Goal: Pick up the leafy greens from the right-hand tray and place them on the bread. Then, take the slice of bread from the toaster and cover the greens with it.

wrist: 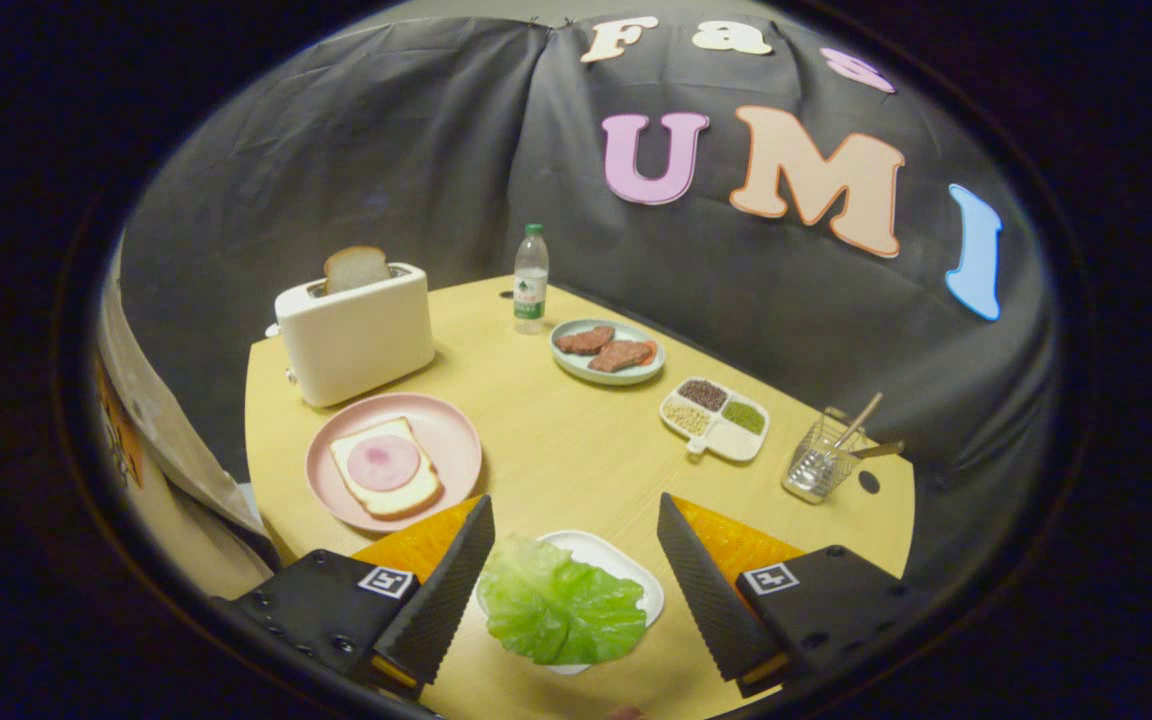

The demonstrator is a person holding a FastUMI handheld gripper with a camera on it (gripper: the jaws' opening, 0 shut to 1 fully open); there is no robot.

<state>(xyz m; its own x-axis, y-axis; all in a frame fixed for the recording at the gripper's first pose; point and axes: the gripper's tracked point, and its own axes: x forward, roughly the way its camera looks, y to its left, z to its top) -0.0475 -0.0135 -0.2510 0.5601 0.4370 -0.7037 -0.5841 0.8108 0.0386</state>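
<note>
We judge the task barely begun. Our gripper [576, 575] hangs with jaws spread wide at the bottom centre, the crinkled green lettuce leaf [558, 605] lying between them on its small white tray [626, 572], ungripped. At lower left, the bread slice topped with pink ham [385, 467] waits on the round pink plate [446, 432]. At upper left, the second bread slice [356, 268] stands in the cream toaster [356, 335].

Claw [576, 560] fingers wide apart, nothing pressed between.
</note>
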